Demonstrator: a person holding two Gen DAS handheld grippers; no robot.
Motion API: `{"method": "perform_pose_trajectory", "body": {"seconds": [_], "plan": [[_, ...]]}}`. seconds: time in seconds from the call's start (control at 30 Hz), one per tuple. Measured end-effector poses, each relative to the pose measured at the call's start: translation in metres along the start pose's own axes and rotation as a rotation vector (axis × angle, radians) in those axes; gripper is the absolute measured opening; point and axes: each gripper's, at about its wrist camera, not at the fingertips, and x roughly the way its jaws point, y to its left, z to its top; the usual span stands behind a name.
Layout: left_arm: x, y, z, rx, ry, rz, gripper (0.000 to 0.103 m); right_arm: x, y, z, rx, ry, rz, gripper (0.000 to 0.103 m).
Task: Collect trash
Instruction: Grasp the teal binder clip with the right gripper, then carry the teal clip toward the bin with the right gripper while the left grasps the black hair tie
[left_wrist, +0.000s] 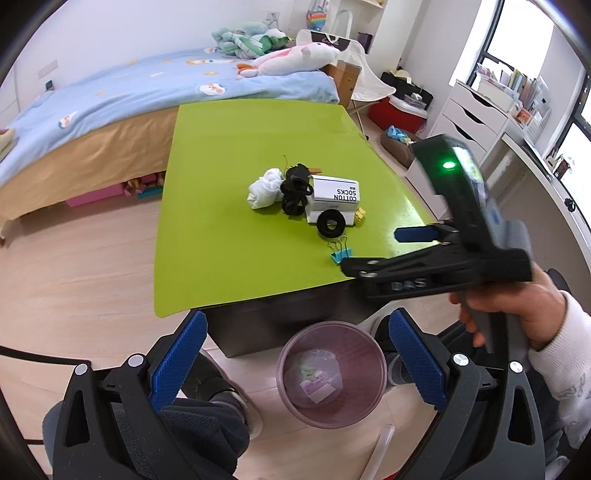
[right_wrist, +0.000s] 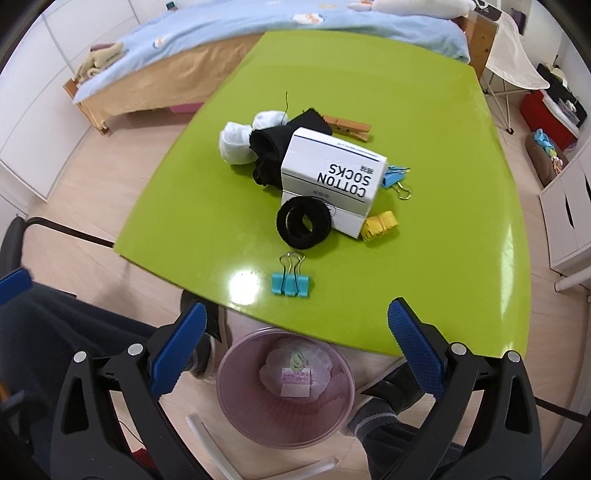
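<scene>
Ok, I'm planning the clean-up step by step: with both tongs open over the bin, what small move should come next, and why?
Probably move the right tongs forward and down onto the binder clip. They are open and empty, that clip lies alone nearest the table edge, and the bin sits just below for a short drop. The left tongs are open and empty too.

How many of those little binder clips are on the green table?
3: a teal one alone nearest the table's front edge, a blue one right of the sock box, a yellow one at its corner. More could be hidden.
</scene>
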Motion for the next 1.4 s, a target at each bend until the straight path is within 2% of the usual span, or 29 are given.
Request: {"method": "perform_pose_trajectory", "body": {"seconds": [0.1, 0.2, 0.27, 0.33, 0.63, 1.03, 1.4], "plan": [[-0.001, 0.002, 0.0, -0.009, -0.004, 0.0, 0.095, 0.008, 0.004, 0.005, -0.001, 0.007, -0.01, 0.096], [-0.001, 0.005, 0.0, -0.017, -0.006, 0.0, 0.095, 0.014, 0.01, 0.009, -0.012, 0.02, -0.023, 0.079], [-0.001, 0.007, -0.001, -0.022, -0.007, -0.001, 0.095, 0.017, 0.013, 0.008, -0.022, 0.025, -0.008, 0.076], [-0.002, 0.007, -0.002, -0.025, -0.009, -0.006, 0.095, 0.019, 0.013, 0.007, -0.029, 0.027, -0.014, 0.064], [-0.001, 0.009, -0.001, -0.03, -0.008, -0.005, 0.095, 0.027, 0.014, 0.008, -0.048, 0.03, -0.047, 0.027], [0.01, 0.007, 0.014, 0.002, 0.006, 0.004, 0.095, -0.003, -0.002, -0.005, -0.019, -0.025, 0.019, 0.025], [0.055, 0.004, 0.054, 0.05, 0.065, -0.012, 0.095, -0.044, -0.028, -0.028, 0.023, -0.077, 0.056, 0.025]]}}
